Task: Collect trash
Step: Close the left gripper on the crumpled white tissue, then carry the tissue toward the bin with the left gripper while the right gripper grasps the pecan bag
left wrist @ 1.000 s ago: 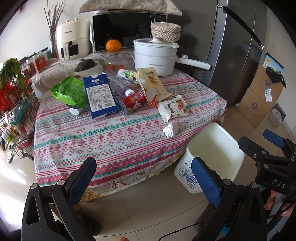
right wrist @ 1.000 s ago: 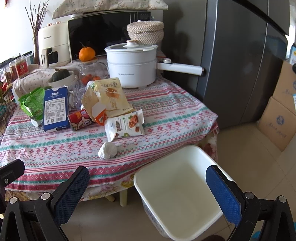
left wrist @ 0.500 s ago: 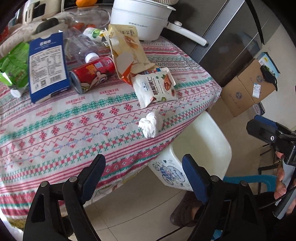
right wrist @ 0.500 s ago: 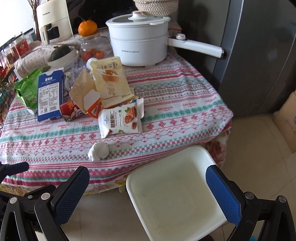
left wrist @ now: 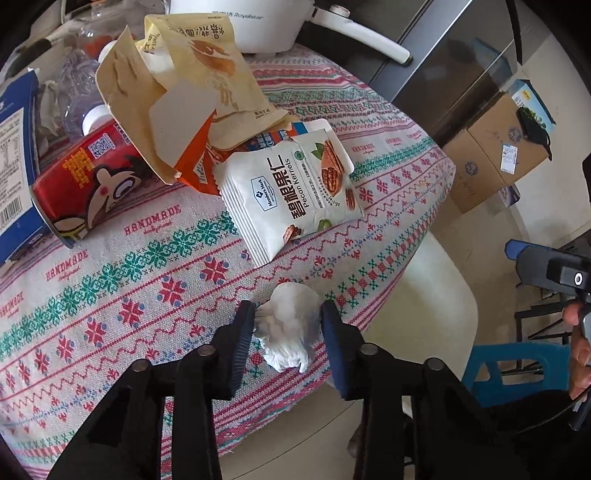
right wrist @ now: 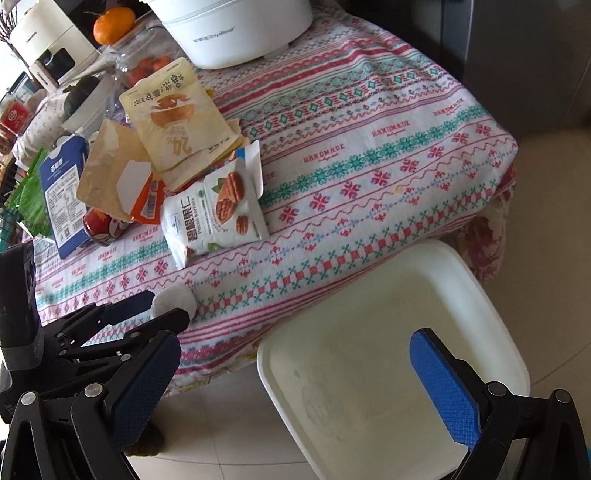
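Observation:
A crumpled white tissue (left wrist: 288, 325) lies near the front edge of the patterned tablecloth (left wrist: 147, 295). My left gripper (left wrist: 287, 321) has its jaws closed in around the tissue, both pads touching its sides. It also shows in the right wrist view (right wrist: 162, 308) with the tissue (right wrist: 173, 301). Behind lie a white pecan packet (left wrist: 291, 192), tan snack bags (left wrist: 192, 85), a red can (left wrist: 81, 181) and a blue carton (left wrist: 14, 166). The white bin (right wrist: 388, 350) stands on the floor by the table. My right gripper (right wrist: 295, 391) is open and empty above the bin.
A white electric pot (right wrist: 229, 29) stands at the back of the table, with an orange (right wrist: 112, 24) and jars behind. A grey fridge (left wrist: 443, 66) and cardboard boxes (left wrist: 495, 147) are to the right. A blue stool (left wrist: 517, 365) stands beside the bin.
My left gripper moved forward and down to the table edge and narrowed its jaws around the tissue. My right gripper moved closer over the bin and stayed open.

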Tool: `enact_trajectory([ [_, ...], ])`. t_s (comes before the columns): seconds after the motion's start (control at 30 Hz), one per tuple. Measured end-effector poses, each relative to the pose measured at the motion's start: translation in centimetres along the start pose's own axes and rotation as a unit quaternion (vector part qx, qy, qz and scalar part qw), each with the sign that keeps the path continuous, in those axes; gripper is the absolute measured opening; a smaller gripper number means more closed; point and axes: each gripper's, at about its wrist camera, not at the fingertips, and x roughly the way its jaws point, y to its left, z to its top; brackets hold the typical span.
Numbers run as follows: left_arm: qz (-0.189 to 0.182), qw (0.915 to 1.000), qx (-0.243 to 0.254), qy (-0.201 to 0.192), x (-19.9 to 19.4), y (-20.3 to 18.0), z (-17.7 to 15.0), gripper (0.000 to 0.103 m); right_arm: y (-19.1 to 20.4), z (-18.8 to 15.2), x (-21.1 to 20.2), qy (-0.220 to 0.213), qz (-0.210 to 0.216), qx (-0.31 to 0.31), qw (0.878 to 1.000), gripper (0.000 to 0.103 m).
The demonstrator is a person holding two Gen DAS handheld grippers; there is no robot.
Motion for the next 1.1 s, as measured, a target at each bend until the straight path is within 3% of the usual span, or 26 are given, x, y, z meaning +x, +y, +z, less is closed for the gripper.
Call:
enact_trajectory([
  [0.13, 0.018, 0.9998, 0.008, -0.004, -0.9, -0.1, 0.4, 0.036, -0.4, 1.1, 0.9, 0.008, 0.000, 0.009, 1.000, 0.103],
  [0.37, 0.018, 0.9988, -0.024, -0.038, -5.4, 1.8, -1.1, 0.036, 0.7, 3.2, 3.5, 0.017, 0.010, 0.021, 1.000, 0.103],
  [0.57, 0.038, 0.9953, -0.047, -0.075, -8.3, 3.6, -2.0, 0.036, 1.4, 5.4, 8.2, 0.035, 0.056, 0.062, 0.996, 0.095],
  [0.83, 0.053, 0.9919, -0.066, -0.095, -10.6, 6.6, -2.6, 0.036, 2.7, 7.1, 11.1, 0.006, 0.046, 0.059, 0.997, 0.089],
  [0.93, 0.052, 0.9909, -0.077, -0.097, -10.9, 7.3, -2.6, 0.036, 4.7, 6.9, 11.6, 0.001, -0.005, 0.012, 1.000, 0.088],
  [1.03, 0.054, 0.9907, -0.078, -0.098, -11.0, 7.4, -2.9, 0.036, 7.3, 6.0, 12.4, -0.001, -0.080, -0.064, 0.995, 0.087],
  [1.1, 0.057, 0.9907, -0.074, -0.098, -11.2, 7.5, -3.2, 0.036, 8.5, 5.5, 12.5, -0.010, -0.095, -0.088, 0.992, 0.075],
])
